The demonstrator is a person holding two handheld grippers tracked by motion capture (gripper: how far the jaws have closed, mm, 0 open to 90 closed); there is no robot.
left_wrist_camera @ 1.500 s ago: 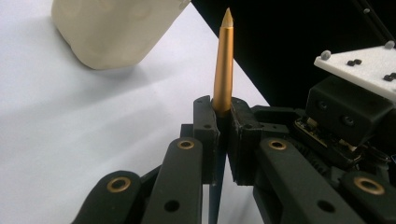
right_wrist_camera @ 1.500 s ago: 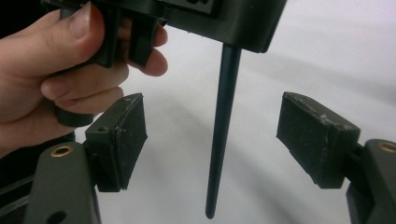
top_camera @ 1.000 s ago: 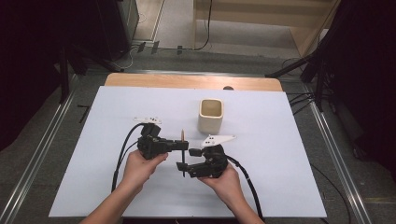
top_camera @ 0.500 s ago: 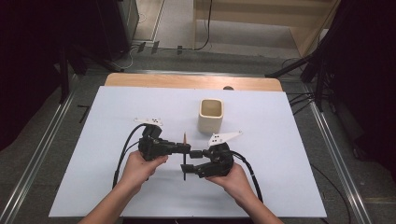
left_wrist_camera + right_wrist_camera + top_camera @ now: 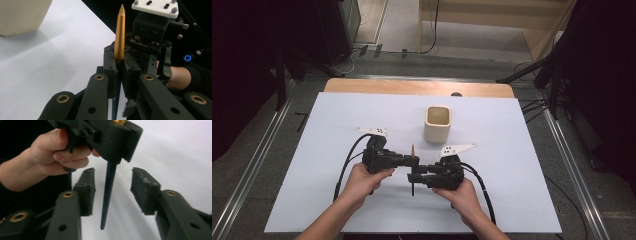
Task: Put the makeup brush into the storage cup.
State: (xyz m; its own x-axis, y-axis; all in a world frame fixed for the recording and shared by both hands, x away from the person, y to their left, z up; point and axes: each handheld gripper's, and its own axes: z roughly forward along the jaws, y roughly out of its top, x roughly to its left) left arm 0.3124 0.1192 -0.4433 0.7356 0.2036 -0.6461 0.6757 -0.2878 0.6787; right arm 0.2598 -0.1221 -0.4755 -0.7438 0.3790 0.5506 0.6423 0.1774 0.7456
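Note:
A pen with a gold upper barrel (image 5: 119, 35) and a dark tapered lower part (image 5: 108, 192) stands upright just above the white table. My left gripper (image 5: 411, 160) is shut on it where gold meets dark, its jaws (image 5: 119, 72) pressed on both sides. My right gripper (image 5: 412, 179) comes in from the right, just below. Its jaws (image 5: 113, 187) have just been closing, and they straddle the pen's dark part with a gap on each side. The pads (image 5: 143, 190) do not touch the pen.
A cream square cup (image 5: 438, 124) stands open-topped on the white table sheet (image 5: 522, 150), just beyond the grippers and slightly right. The hand (image 5: 57, 152) holding the left gripper is close to my right jaws. Cables (image 5: 347, 160) trail back from both grippers.
The right gripper has edged in toward the left one, so the pen's dark lower part now hangs between its jaws, which have narrowed. The left gripper still holds the pen in place.

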